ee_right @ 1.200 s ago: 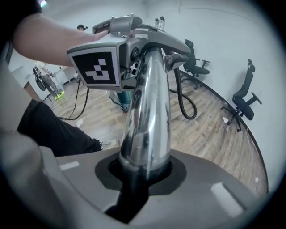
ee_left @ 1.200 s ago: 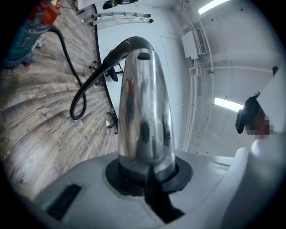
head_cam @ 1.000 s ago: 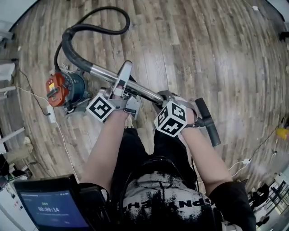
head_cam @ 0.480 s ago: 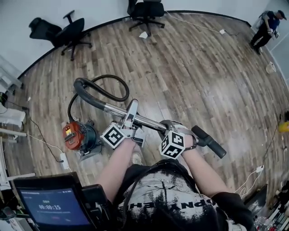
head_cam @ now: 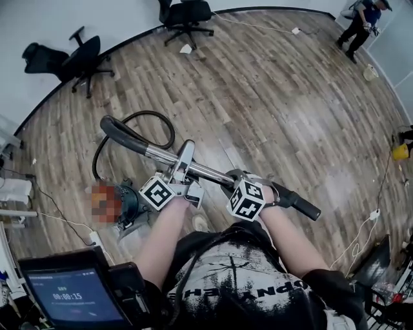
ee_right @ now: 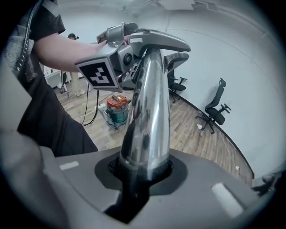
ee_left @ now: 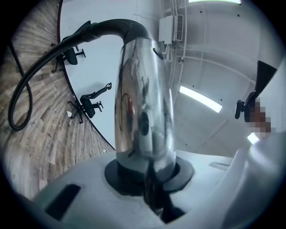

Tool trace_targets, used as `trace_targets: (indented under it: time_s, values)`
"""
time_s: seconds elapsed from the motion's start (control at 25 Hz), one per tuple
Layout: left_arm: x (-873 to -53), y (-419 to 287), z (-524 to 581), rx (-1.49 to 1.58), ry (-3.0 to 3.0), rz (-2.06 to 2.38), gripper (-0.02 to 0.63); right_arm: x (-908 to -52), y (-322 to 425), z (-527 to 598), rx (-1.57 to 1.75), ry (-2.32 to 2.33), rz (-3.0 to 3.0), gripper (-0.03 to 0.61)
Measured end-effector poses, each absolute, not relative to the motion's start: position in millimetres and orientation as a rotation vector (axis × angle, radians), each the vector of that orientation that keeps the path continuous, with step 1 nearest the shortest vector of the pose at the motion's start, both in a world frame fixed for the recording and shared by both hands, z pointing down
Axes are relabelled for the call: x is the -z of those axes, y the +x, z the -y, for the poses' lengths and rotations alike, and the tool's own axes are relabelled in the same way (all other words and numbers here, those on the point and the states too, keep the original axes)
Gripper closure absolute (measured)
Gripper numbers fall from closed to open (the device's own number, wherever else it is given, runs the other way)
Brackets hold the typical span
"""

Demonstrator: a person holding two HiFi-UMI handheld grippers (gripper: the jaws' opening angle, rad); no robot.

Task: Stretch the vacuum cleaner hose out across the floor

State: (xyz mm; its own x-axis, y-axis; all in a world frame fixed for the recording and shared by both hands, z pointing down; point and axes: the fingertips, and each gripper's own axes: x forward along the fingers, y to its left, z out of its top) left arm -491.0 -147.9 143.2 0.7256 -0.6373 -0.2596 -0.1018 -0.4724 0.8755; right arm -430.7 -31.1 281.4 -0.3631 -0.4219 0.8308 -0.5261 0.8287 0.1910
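Both hand-held grippers hold the vacuum cleaner's metal tube (head_cam: 164,156) up off the floor (head_cam: 277,97). The left hand-held gripper (head_cam: 182,169) is clamped round the tube near its middle. The right hand-held gripper (head_cam: 233,182) is clamped round it closer to the black handle (head_cam: 300,203), and its own view shows the shiny tube sitting between its jaws.

From the tube's far end the black hose (head_cam: 151,113) bends down, lies in one loop on the floor boards and runs back to the vacuum cleaner (ee_right: 117,107). The vacuum cleaner stands on the floor to the person's left, just beside the legs. A red lid sits on its teal drum, and the inside of the drum is hidden. Two office chairs (head_cam: 184,13) stand along the far wall.
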Motion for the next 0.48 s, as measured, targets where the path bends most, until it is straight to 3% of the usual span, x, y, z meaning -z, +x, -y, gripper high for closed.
trace_targets:
  time_s: [0.48]
  values:
    - [-144.6, -432.8, 137.6, 0.737, 1.912, 0.638, 0.561, -276.9, -360.0, 23.3, -0.07, 0.678, 1.949, 0.491]
